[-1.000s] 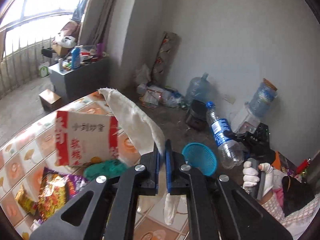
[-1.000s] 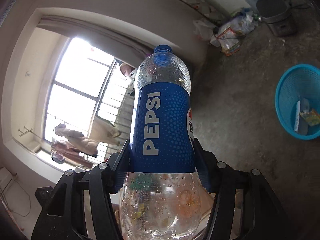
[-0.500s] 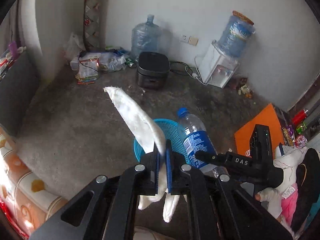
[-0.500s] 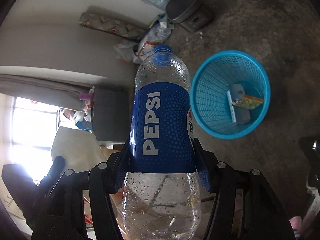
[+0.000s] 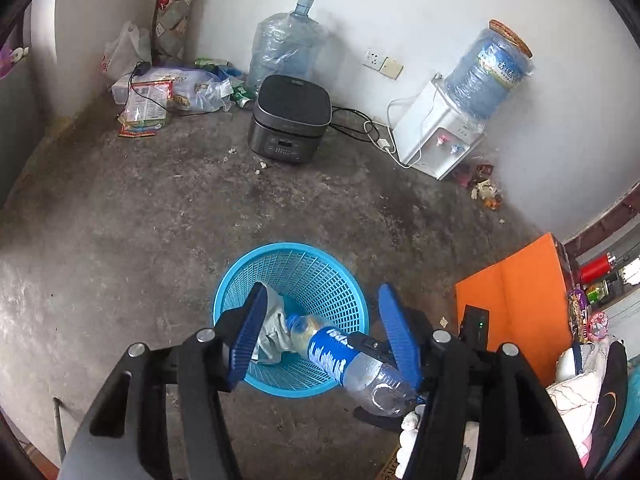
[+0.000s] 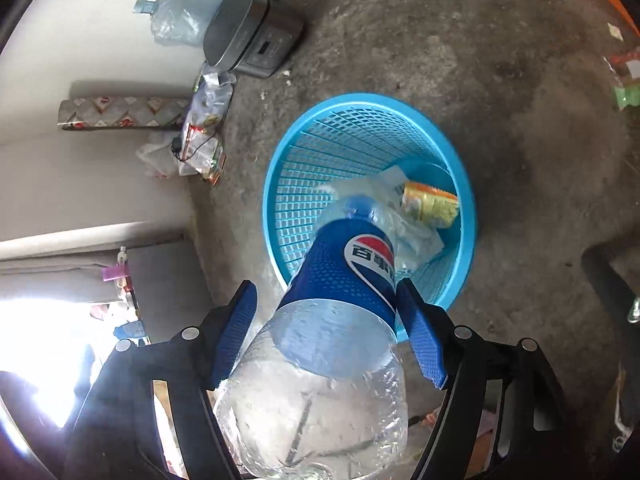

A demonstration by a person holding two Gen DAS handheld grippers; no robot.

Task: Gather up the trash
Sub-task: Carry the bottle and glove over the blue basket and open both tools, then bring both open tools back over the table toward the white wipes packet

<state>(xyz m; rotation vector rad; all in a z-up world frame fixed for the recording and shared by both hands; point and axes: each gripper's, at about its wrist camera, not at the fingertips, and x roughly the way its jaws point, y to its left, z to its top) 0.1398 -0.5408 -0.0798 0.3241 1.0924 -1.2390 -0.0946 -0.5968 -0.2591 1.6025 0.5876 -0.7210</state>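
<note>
A blue mesh basket (image 5: 296, 245) stands on the concrete floor. My left gripper (image 5: 323, 290) hangs just above it, jaws opening, with nothing between the pads. A white cloth (image 5: 274, 330) lies crumpled inside the basket. My right gripper (image 6: 327, 284) is over the basket's (image 6: 372, 98) near rim with its jaws opening. The Pepsi bottle (image 6: 344, 276) sits loosely between them, tipped cap-down into the basket; the left pad stands off it. In the left wrist view the bottle (image 5: 332, 354) slants over the rim. A yellow packet (image 6: 430, 202) lies in the basket.
A dark rice cooker (image 5: 290, 120), a large water jug (image 5: 286, 46) and a white water dispenser (image 5: 436, 140) line the far wall. Bags and wrappers (image 5: 160, 96) are heaped in the corner. An orange board (image 5: 516, 292) stands to the right.
My left gripper swung over the basket, opened and let the white cloth fall in. My right gripper came down to the basket, its jaws widened and the bottle tipped cap-first inward.
</note>
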